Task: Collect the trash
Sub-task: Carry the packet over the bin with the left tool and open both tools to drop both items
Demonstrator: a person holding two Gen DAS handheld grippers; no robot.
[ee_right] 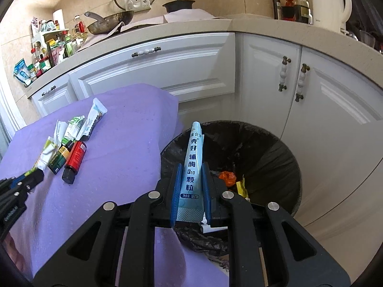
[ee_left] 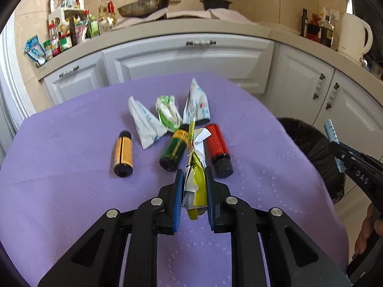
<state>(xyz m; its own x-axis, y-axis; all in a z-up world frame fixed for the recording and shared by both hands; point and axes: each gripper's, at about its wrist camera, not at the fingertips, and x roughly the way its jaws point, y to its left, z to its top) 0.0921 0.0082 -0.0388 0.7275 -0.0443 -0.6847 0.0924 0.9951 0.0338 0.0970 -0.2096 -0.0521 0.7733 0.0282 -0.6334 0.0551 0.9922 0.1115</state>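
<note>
Left gripper (ee_left: 194,174) has its blue-padded fingers pressed onto a crumpled yellow-green and white wrapper (ee_left: 197,179), which sticks forward from between them over the purple tablecloth (ee_left: 59,179). Right gripper (ee_right: 190,169) pinches a pale blue sachet (ee_right: 192,167) printed with dark blue Chinese characters, holding it upright above the near rim of the trash bin (ee_right: 275,148), which stands on the floor just beside the table's edge and is lined with a black bag. Inside the bin lie an orange scrap (ee_right: 227,177) and a yellow wrapper (ee_right: 241,189). On the cloth ahead of the left gripper, a red bottle (ee_left: 219,147) with a black cap lies just right of the held wrapper, a dark green bottle (ee_left: 176,149) just left of it, and an orange bottle (ee_left: 123,153) further left, apart from the others. Behind the bottles sit three more pieces of litter: a white sachet with blue print (ee_left: 146,124), a crumpled green and white wrapper (ee_left: 167,112), and a white and blue packet (ee_left: 197,102) standing tilted. White cabinets (ee_left: 186,62) run behind the table under a beige countertop (ee_left: 167,30), which carries condiment bottles (ee_left: 64,33) at the left, a wok (ee_left: 138,8) in the middle, and a white electric kettle (ee_left: 354,35) at the right.
</note>
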